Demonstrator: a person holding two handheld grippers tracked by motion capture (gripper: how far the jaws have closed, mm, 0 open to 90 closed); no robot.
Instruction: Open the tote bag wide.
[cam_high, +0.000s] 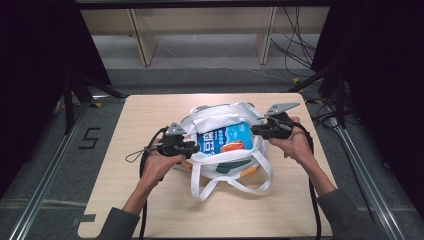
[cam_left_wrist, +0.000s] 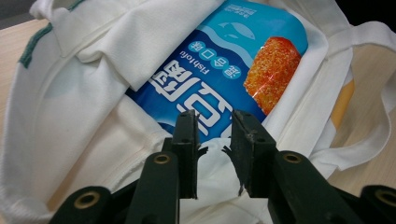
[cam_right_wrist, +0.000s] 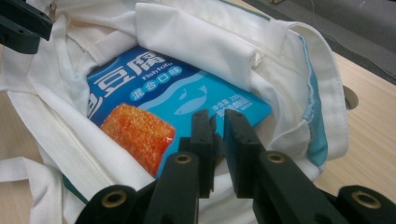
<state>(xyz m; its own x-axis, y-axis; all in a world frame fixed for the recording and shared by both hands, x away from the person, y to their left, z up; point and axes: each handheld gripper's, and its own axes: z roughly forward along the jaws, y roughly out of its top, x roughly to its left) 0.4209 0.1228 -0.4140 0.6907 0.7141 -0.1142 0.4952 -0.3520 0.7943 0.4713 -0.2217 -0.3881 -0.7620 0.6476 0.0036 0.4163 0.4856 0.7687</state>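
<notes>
Centre frame: left gripper (cam_high: 192, 148) and right gripper (cam_high: 256, 129), jaws near-closed on tote bag (cam_high: 220, 115) rim, apparently spreading it to expose blue packet (cam_high: 224, 140).

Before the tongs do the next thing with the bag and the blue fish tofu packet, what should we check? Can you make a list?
1. Is the white tote bag on the table, away from the edges? Ok.
2. Is the bag's mouth open? Ok, the blue packet shows inside.
3. Is the packet fully inside? Cannot tell, the cloth hides some of its edges.
4. Do the left tongs hold the near rim? Cannot tell: cloth sits between the jaws, but with a gap.
5. Do the right tongs grip something? Cannot tell: jaws nearly closed at the packet's corner.
6. Are the straps clear of both tongs? Ok.
</notes>
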